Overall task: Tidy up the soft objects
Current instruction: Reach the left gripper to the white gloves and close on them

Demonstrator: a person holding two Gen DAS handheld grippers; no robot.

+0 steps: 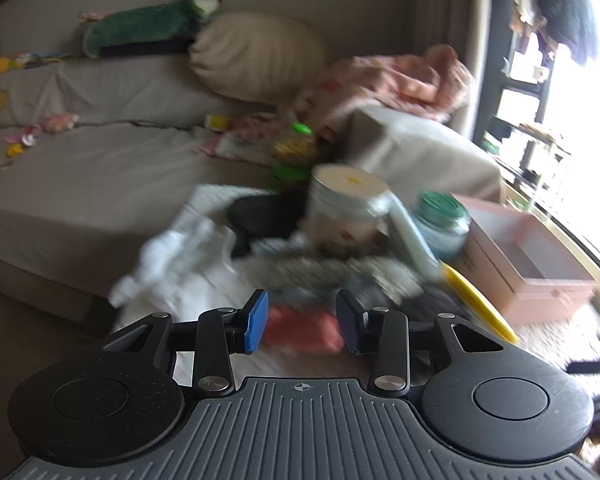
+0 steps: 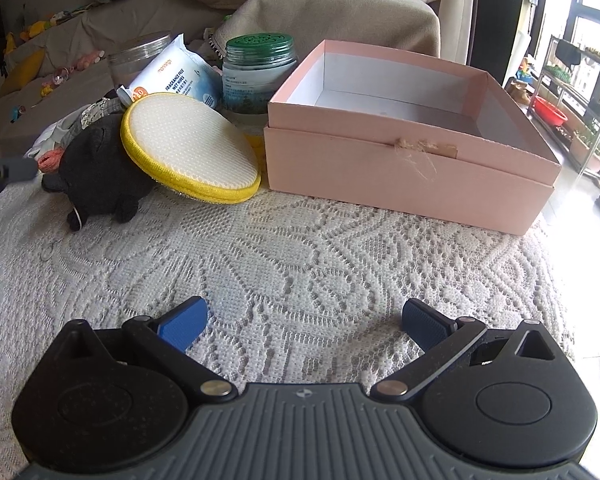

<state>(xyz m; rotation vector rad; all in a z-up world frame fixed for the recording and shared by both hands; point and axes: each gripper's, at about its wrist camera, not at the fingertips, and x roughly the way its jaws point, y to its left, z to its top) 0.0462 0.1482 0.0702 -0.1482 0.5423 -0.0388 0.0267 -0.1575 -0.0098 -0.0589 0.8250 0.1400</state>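
Soft items: one black plush [image 2: 100, 160], one yellow-rimmed pad [image 2: 188, 148]; right gripper [image 2: 304, 320] jaws apart, left gripper [image 1: 302, 322] unclear.

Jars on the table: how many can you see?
2: a clear jar behind the wet wipes pack, and a green-lidded jar left of the pink box. More could be hidden.

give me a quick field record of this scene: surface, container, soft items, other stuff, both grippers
surface: white lace tablecloth
container: pink box, open, looks empty, at the right
soft items: black plush toy; round yellow-rimmed pad leaning on it; red-orange soft item, blurred
other stuff: wet wipes pack, green-lidded jar, clear jar behind the pad
left gripper: partly closed around the red-orange item, contact unclear from blur
right gripper: open, empty, over the cloth
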